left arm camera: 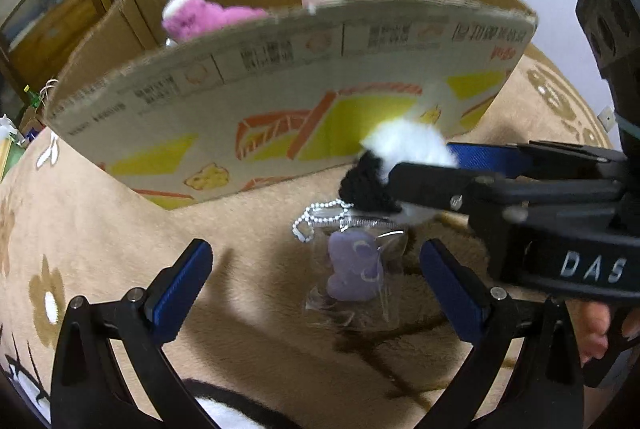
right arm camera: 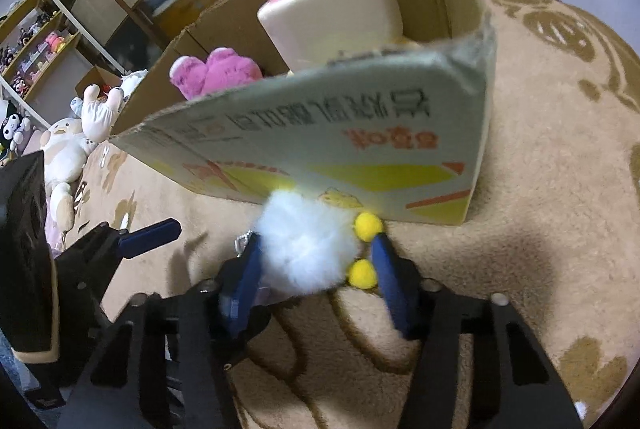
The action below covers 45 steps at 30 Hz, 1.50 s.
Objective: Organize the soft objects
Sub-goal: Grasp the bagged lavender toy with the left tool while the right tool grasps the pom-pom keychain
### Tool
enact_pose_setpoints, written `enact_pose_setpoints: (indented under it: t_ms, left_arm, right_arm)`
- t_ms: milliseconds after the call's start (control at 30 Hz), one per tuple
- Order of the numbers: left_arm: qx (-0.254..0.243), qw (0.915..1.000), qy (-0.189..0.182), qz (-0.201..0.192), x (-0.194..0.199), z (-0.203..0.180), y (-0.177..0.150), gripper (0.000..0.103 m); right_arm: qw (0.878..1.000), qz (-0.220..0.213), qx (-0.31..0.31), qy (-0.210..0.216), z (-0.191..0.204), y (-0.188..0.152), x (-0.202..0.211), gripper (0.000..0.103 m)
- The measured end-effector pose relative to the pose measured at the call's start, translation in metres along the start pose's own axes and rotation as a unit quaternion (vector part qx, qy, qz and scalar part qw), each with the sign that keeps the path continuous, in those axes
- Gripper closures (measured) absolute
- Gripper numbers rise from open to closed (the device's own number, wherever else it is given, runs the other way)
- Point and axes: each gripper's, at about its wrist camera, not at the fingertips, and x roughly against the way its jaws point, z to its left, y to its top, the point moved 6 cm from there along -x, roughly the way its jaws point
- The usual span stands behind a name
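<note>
the left tool [left arm camera: 316, 281] stands wide open and empty over the tan flowered carpet [left arm camera: 100, 229], its blue pads either side of a small purple toy in a clear wrapper [left arm camera: 354, 271] with a ball chain, not touching it. just right, the right tool [right arm camera: 312, 265] has its blue pads pressed on a white fluffy toy [right arm camera: 304, 249] with yellow pompoms. behind stands an open cardboard box [right arm camera: 360, 149] holding a pink plush [right arm camera: 216, 71] and a cream cylinder cushion [right arm camera: 332, 25].
</note>
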Motion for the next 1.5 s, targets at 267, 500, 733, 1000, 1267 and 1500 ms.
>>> enact_pose_setpoints:
  t_ms: [267, 500, 733, 1000, 1267, 1500]
  left_arm:
    - [0.007, 0.9997, -0.004, 0.025, -0.023, 0.001, -0.001, 0.001]
    - [0.025, 0.9995, 0.001, 0.021, -0.022, 0.011, -0.002, 0.008]
    - [0.010, 0.9999, 0.003, 0.003, -0.019, 0.008, -0.016, 0.022]
    - [0.000, 1.0000, 0.001, -0.006, -0.013, -0.005, -0.014, 0.035]
    - [0.034, 0.9994, -0.004, -0.004, -0.015, 0.007, -0.014, 0.055]
    - [0.057, 0.9983, -0.010, 0.001, -0.009, 0.013, -0.015, 0.059]
  right_arm:
    - [1.000, -0.002, -0.001, 0.002, 0.004, 0.002, -0.011, 0.052]
    - [1.000, 0.009, 0.011, 0.006, 0.007, 0.001, -0.018, 0.035]
    - [1.000, 0.001, 0.003, -0.002, 0.008, 0.000, -0.022, 0.037]
    - [1.000, 0.004, 0.001, 0.021, 0.009, 0.001, -0.015, 0.073]
    - [1.000, -0.003, -0.002, 0.025, 0.002, 0.001, -0.004, 0.079]
    - [1.000, -0.024, 0.006, 0.005, -0.001, -0.003, 0.012, 0.083]
